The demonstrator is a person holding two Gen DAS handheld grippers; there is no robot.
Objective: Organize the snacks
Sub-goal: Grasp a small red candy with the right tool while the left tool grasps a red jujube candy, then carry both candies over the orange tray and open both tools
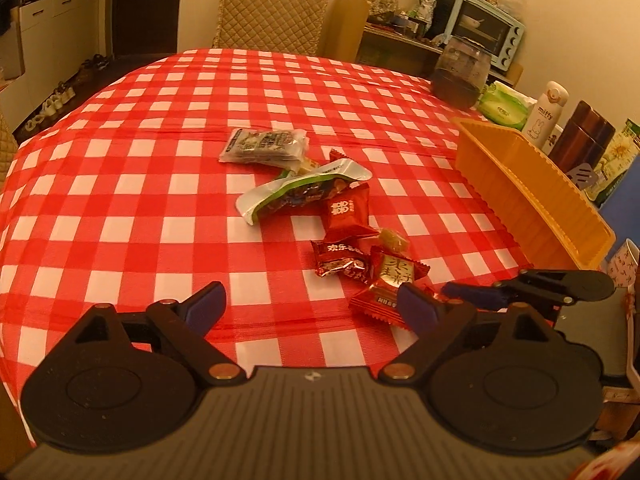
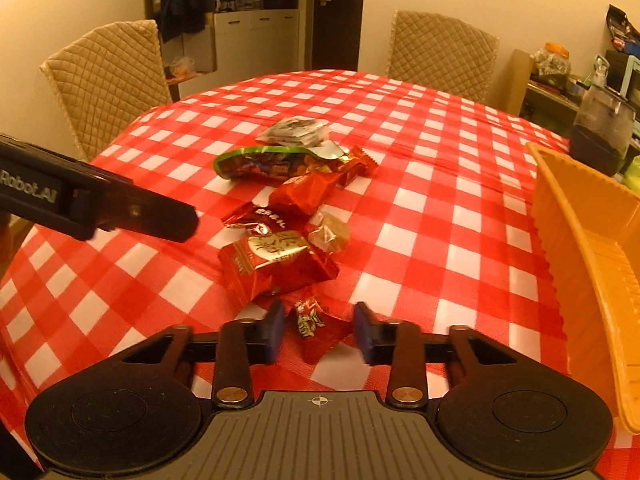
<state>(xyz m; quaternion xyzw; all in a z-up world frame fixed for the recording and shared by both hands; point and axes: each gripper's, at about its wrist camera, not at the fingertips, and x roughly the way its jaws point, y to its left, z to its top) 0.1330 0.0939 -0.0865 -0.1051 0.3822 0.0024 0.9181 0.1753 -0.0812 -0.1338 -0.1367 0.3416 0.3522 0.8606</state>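
Glossy crinkled red foil snack wrappers (image 2: pixel 276 268), smooth ribbed orange plastic basket (image 1: pixel 520 184), thin checked red-and-white tablecloth (image 1: pixel 120 200), quilted beige cloth chair covers (image 2: pixel 108 80).

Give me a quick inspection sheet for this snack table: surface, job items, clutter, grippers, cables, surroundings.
Surface: red-and-white checked tablecloth, flat, some creases.
Job's things: snack packets in a loose pile mid-table; green-edged packet at the far side, red gold-label packet nearer, small red candy nearest; orange basket to the right, nothing seen inside.
Clutter: dark jar, tissue pack, white Miffy bottle and brown flask along the right edge.
Grippers: left gripper open, holding nothing; right gripper open, fingers either side of the small red candy.
Cables: nothing seen.
Surroundings: quilted chairs, toaster oven on a side shelf.
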